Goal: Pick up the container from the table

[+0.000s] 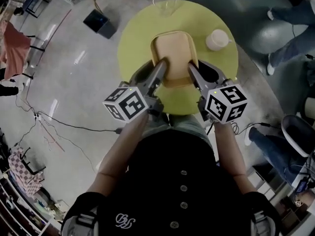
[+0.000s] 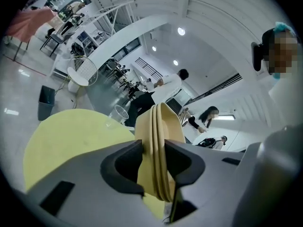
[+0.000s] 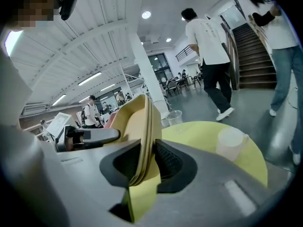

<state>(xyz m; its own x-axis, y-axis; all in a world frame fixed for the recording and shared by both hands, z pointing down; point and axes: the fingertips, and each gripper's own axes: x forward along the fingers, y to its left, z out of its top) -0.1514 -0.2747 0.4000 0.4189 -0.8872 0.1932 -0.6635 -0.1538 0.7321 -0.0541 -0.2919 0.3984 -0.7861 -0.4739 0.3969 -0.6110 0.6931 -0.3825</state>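
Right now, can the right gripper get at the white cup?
Probably not yet: the right gripper is shut on the container. The white cup stands unobstructed just beyond it, so it would have to let go first.

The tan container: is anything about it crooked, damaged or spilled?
Nothing stands out. The tan container looks whole and squarely held, the left gripper and right gripper each clamped on one side; the white cup stands upright.

Round yellow-green table (image 1: 138, 41), standing on grey floor (image 1: 74, 82). Directly on it: one white cup (image 1: 217, 39), right side; one clear plastic cup (image 1: 165, 4), far edge, upright.
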